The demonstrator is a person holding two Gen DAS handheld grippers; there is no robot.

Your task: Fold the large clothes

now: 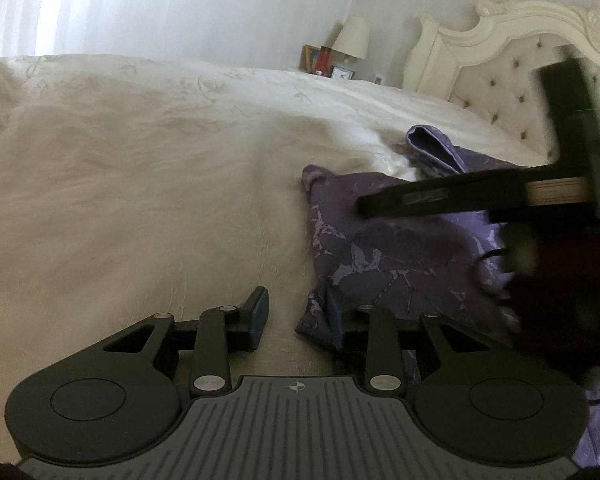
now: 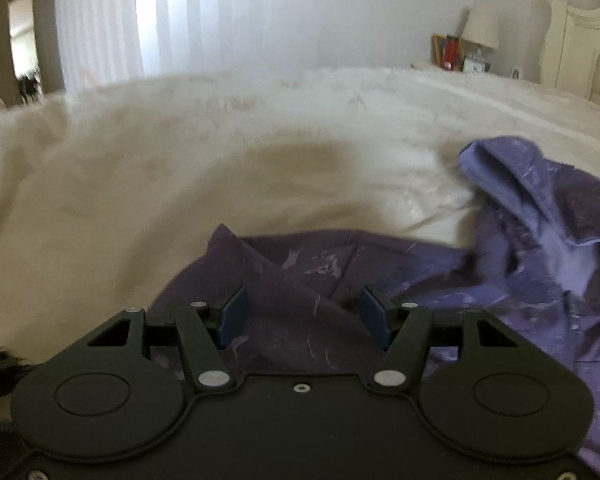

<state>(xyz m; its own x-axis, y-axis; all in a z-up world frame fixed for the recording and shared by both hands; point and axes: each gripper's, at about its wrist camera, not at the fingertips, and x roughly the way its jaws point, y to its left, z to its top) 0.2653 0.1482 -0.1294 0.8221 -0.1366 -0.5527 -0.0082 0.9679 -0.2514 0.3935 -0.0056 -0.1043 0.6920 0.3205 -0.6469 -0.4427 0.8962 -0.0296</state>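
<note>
Purple garment (image 1: 400, 256) lies crumpled on the cream bed cover (image 1: 140, 184), filling the lower right of my left wrist view and running up toward the tufted headboard (image 1: 496, 92) at upper right. My left tool (image 1: 298, 318) sits at the bottom centre with its jaws apart; bare cover shows between them, and the right finger (image 1: 336, 320) is against the cloth's edge. In the right wrist view my right tool (image 2: 304, 314) has its jaws standing wide, a raised fold of the garment between them, not pinched. A lamp (image 2: 480, 28) stands at upper right.
</note>
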